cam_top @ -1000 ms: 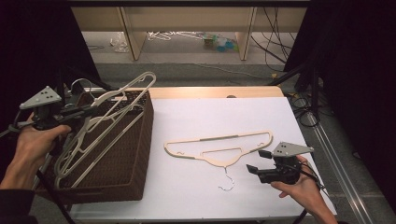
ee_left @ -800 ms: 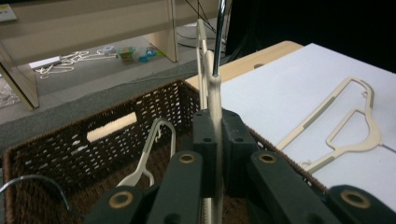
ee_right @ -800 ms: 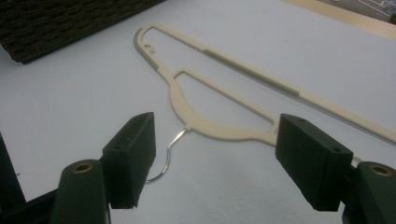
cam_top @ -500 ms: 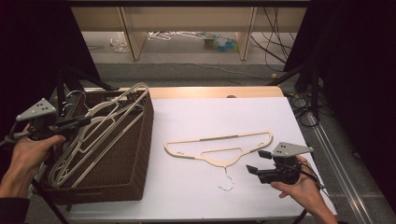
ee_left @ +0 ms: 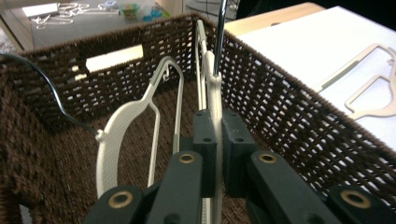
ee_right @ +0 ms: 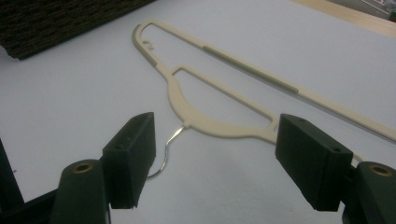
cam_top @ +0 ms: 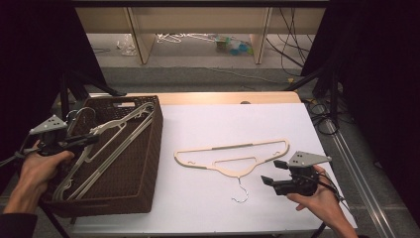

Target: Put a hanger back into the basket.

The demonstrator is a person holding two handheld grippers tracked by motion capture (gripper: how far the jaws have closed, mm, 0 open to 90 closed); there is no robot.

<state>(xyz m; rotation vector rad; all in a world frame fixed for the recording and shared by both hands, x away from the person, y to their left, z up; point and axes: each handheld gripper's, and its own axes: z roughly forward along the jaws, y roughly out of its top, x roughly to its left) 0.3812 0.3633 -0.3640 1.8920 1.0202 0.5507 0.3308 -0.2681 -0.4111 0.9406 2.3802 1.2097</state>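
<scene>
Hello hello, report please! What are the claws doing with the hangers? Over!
Left claw shut on hanger, over the basket. Right claw open, near table hanger. Nothing blocking. Over.

Basket [cam_top: 148, 163]: dark brown woven wicker, rough. Hangers [cam_top: 233, 158] [ee_left: 212, 100]: cream matt plastic w/ grey strips, thin shiny metal hooks. Table cover [cam_top: 237, 124]: white, smooth, matt; bare wood edge behind. Gripper pads [ee_right: 133, 149]: black matt plastic, brass-look rivets.
</scene>
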